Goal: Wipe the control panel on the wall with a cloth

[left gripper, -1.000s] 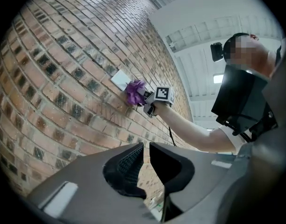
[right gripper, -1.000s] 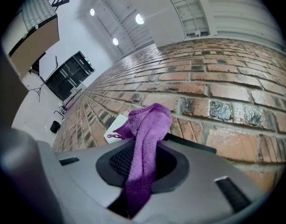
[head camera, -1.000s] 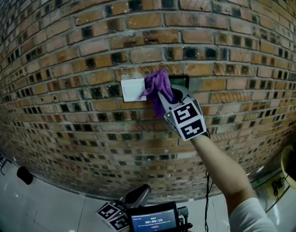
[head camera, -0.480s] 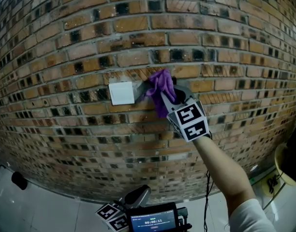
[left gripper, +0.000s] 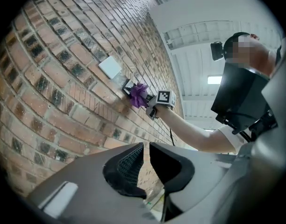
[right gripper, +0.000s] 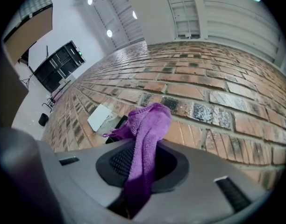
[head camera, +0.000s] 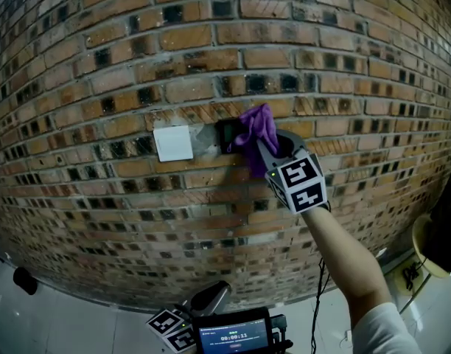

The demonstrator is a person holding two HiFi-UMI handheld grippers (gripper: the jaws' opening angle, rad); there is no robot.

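On the brick wall (head camera: 122, 65) are a white square panel (head camera: 172, 143) and, just right of it, a dark control panel (head camera: 226, 135). My right gripper (head camera: 264, 147) is shut on a purple cloth (head camera: 258, 130) and presses it against the dark panel's right part. In the right gripper view the cloth (right gripper: 145, 129) hangs out between the jaws of the right gripper (right gripper: 142, 158), with the white panel (right gripper: 100, 117) and dark panel (right gripper: 120, 122) to its left. My left gripper (head camera: 209, 299) hangs low, away from the wall; in its own view the left gripper (left gripper: 146, 160) is shut and holds nothing.
A small lit screen (head camera: 234, 338) sits on the left gripper. The wall meets a pale tiled floor (head camera: 56, 323) below. A black object (head camera: 21, 279) lies on the floor at the left, and a tan round object (head camera: 424, 246) stands at the right.
My right gripper has slid right along the wall with the cloth, off the white panel and onto the dark one. The white panel is now uncovered. The left gripper has stayed put.
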